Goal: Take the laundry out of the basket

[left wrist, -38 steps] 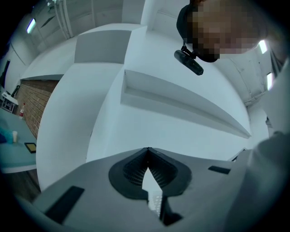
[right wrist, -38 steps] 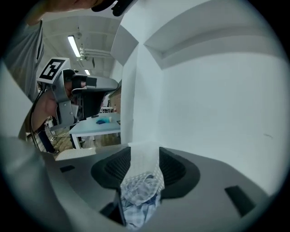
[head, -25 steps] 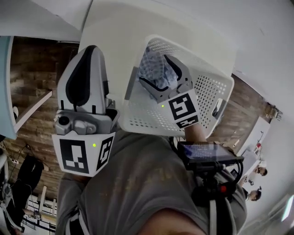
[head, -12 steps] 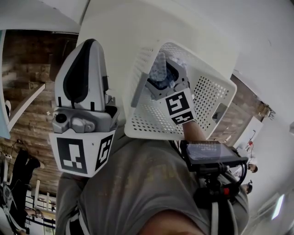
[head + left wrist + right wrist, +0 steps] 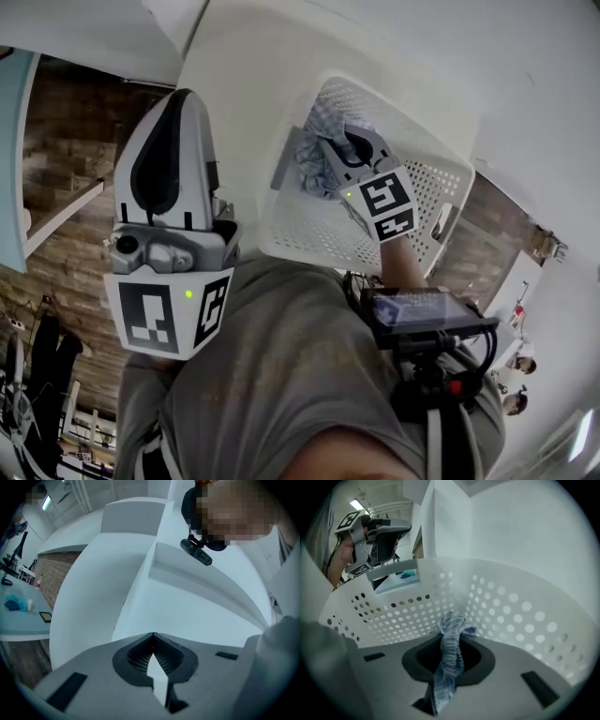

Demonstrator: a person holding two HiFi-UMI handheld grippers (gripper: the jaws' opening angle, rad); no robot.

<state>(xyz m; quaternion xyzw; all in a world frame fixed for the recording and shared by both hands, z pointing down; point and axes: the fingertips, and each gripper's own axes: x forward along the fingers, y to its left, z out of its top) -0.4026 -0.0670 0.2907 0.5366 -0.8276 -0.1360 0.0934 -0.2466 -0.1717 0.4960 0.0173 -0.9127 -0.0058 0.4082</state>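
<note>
A white perforated laundry basket (image 5: 427,192) stands on a white surface in front of me. Inside it lies a bunched blue-and-white patterned cloth (image 5: 323,131). My right gripper (image 5: 330,157) reaches down into the basket; its jaws have just been closing and now pinch the cloth (image 5: 449,651), which hangs out from between them against the basket wall (image 5: 515,616). My left gripper (image 5: 181,98) is held up to the left of the basket, outside it. Its jaws (image 5: 152,634) meet at the tips with nothing between them.
The white table (image 5: 93,597) spreads under and behind the basket. Dark wood flooring (image 5: 70,159) lies to the left. A blue-topped table (image 5: 18,618) with small items stands far left. My left gripper (image 5: 377,534) shows beyond the basket rim.
The right gripper's jaws, open around the cloth before, have come together on it. The gripper has sunk slightly into the basket. The left gripper looks much the same.
</note>
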